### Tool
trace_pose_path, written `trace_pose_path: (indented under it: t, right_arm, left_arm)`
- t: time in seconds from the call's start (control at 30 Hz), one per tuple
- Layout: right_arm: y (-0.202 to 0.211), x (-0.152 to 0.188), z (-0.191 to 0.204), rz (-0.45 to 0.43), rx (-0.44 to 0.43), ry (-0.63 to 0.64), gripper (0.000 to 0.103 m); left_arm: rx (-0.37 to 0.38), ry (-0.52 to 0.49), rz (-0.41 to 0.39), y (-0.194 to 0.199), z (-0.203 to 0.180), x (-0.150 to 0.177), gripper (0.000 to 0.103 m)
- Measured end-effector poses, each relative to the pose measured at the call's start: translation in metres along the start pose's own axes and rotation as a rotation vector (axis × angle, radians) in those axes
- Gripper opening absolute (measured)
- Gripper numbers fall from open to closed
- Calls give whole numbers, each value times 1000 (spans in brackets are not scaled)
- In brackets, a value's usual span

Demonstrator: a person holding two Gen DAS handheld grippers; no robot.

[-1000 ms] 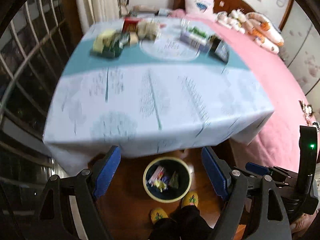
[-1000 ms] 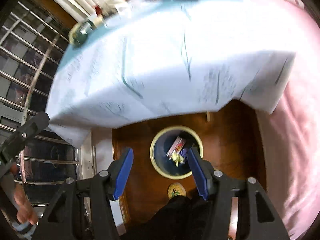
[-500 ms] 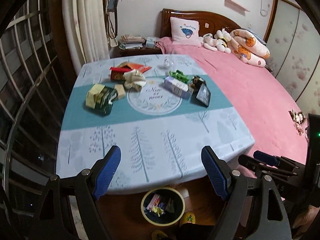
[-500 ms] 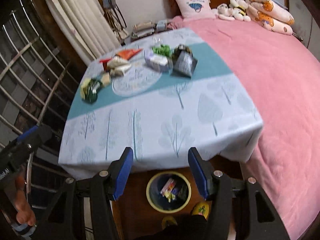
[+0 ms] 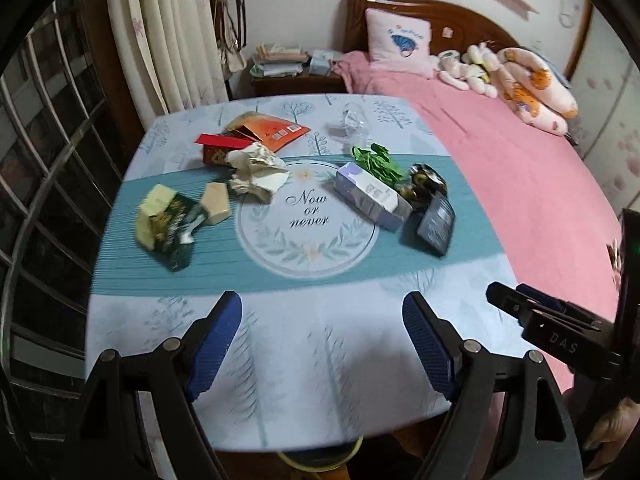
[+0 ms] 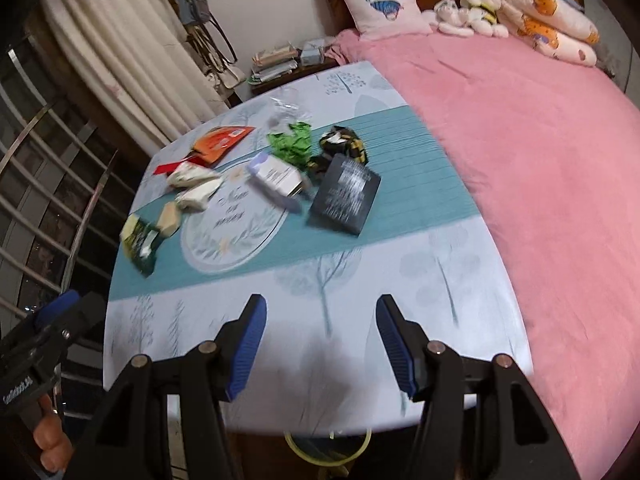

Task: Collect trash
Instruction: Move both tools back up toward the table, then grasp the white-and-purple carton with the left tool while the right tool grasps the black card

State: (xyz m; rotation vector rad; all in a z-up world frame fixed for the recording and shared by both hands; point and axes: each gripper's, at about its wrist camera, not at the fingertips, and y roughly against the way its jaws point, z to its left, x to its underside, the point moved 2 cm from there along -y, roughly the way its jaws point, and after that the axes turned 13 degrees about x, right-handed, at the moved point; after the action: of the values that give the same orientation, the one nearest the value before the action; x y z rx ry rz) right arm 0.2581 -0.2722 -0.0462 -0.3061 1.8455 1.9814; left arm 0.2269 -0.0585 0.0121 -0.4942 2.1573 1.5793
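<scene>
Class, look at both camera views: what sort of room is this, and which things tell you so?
Almost certainly a home bedroom: a bed with a pink cover, a pillow against its wooden headboard, and stuffed toys lying on it.

Your desk (image 5: 320, 360) is wearing a tree-print cloth (image 5: 280, 272) and carrying scattered trash: green-gold box (image 5: 168, 228), crumpled paper (image 5: 256, 172), orange packet (image 5: 272, 132), lavender carton (image 5: 372, 196), dark card (image 5: 436, 224), green wrapper (image 5: 380, 162).

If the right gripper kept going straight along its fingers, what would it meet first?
Probably bare tablecloth: the open, empty right gripper points down at the table's near part. The dark packet lies further on, though depth is uncertain.
</scene>
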Motion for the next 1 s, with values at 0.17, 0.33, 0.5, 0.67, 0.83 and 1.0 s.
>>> trace_pose_path:
  t: [0.17,0.33,0.5,0.67,0.83,1.0]
  right_arm:
    - [-62,-46,-13,88,-44,-59,72]
    - [-110,-73,-18,178,-93,-99,72]
    - [-135,-87,-8,213,-107,-71,73]
    - [-140,-98,4,184,-96,-18,75]
    - [-141,-97,10,166,-65,92,64]
    - [-140,-102,-5,172,-94,87,62]
  left_arm:
    - [4,55,64,-61,-6,-35,81]
    - [6,130,101,-107,-10,-62,81]
    - [-5,174,114,-134,-9,-79,81]
    - [-7,227,127,-153,-3,-92,81]
    - [1,265,148,-172,-2,-101,81]
    - [-9,290,180,-196,-4,-110,81]
